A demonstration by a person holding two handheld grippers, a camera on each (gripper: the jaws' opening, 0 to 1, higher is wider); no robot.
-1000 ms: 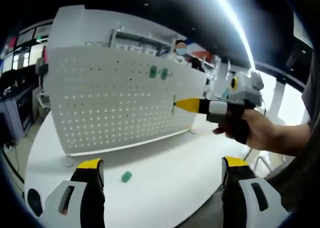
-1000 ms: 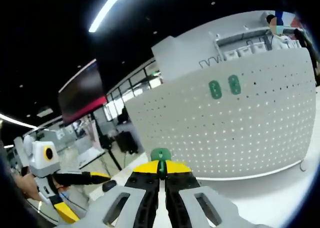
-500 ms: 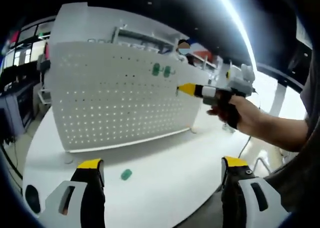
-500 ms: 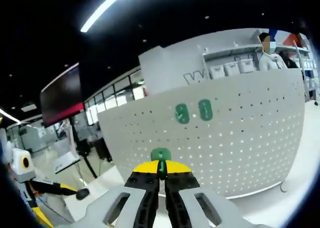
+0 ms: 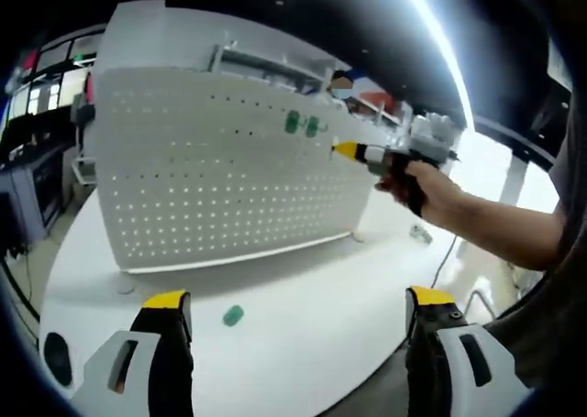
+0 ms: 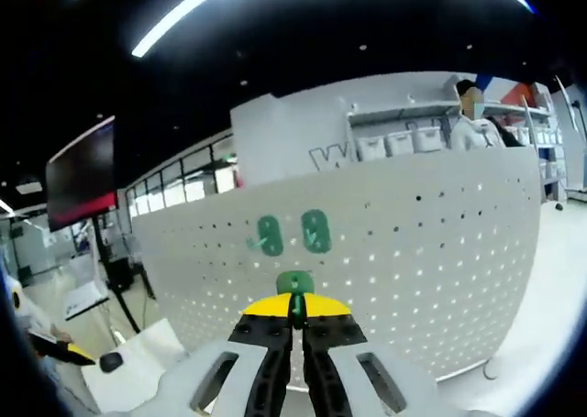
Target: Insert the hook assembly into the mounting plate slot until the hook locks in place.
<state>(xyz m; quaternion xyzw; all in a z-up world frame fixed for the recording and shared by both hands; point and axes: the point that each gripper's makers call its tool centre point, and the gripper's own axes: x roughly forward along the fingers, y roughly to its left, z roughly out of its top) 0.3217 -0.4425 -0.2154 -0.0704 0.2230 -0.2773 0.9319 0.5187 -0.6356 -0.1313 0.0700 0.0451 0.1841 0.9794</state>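
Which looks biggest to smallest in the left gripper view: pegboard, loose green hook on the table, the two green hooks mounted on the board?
1. pegboard
2. loose green hook
3. mounted green hooks; alike, and farther away, so the hook ranking is unsure.

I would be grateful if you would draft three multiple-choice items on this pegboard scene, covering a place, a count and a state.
1. Where does the loose green hook lie?
A. On the white table in front of the pegboard
B. On top of the pegboard
C. In the left tool

2. How many green hooks already sit on the pegboard?
A. None
B. Two
C. Five

3. How do the right tool's jaws stand?
A. Wide open
B. Shut on a green hook
C. Shut on a cable

Answers:
1 A: in the left gripper view the loose green hook rests on the white table, in front of the pegboard and ahead of the open left tool.
2 B: two mounted hooks sit side by side on the board.
3 B: the right tool pinches a held green hook between its closed tips.
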